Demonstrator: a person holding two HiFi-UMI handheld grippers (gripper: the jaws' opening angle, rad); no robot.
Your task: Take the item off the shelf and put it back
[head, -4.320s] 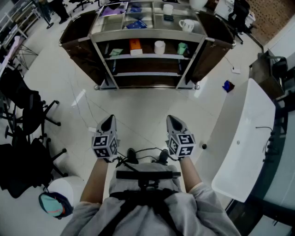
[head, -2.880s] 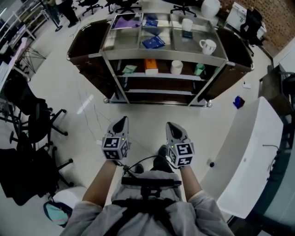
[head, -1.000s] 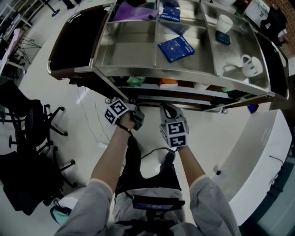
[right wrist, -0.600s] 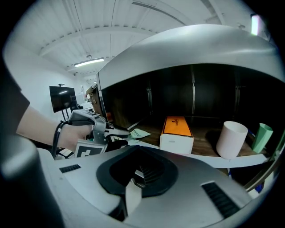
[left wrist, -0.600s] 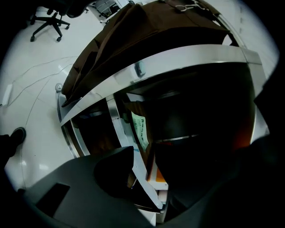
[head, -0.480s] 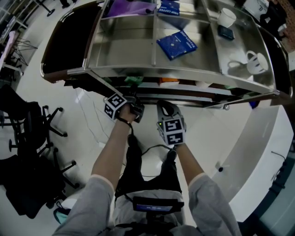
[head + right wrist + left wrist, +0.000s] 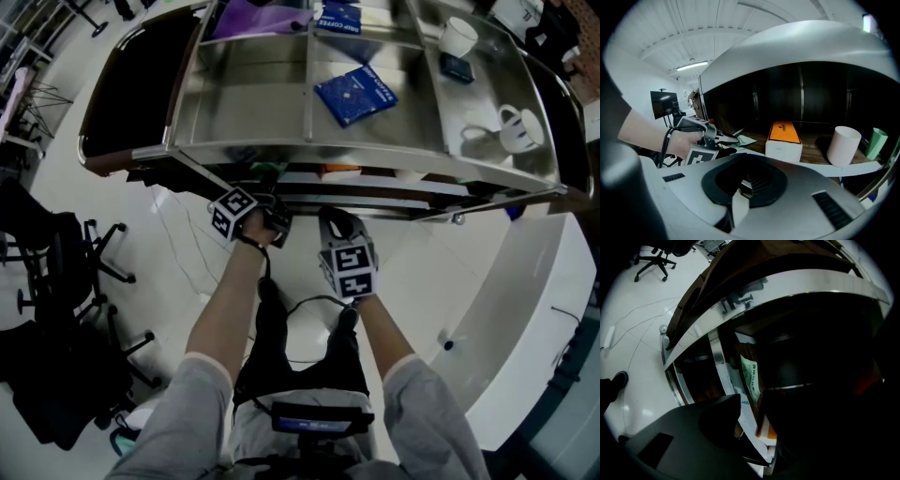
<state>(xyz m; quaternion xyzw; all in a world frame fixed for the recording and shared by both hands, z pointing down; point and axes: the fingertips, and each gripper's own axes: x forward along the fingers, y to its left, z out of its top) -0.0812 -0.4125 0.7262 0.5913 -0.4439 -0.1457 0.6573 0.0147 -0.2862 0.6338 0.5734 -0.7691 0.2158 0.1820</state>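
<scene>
A steel-topped shelf unit (image 7: 375,155) stands before me. On its shaded middle shelf lie a green packet (image 7: 272,169) (image 7: 743,139) (image 7: 751,376), an orange-and-white box (image 7: 783,138) (image 7: 339,172) and a white cup (image 7: 843,145). My left gripper (image 7: 272,210) (image 7: 723,143) reaches under the top's front edge. Its jaws stand apart, just short of the green packet, with nothing between them. My right gripper (image 7: 336,223) hangs lower, in front of the shelf near the box. Its jaws form one closed point and hold nothing.
A blue booklet (image 7: 354,94), two white mugs (image 7: 518,127) (image 7: 457,37) and a purple sheet (image 7: 253,17) lie on the top. A green cup (image 7: 875,143) stands right of the white cup. Office chairs (image 7: 56,272) are at left, a white counter (image 7: 525,309) at right.
I have walked up to the shelf from a few steps back. The left gripper has gone in under the top edge toward the green packet; in the last half second little has moved.
</scene>
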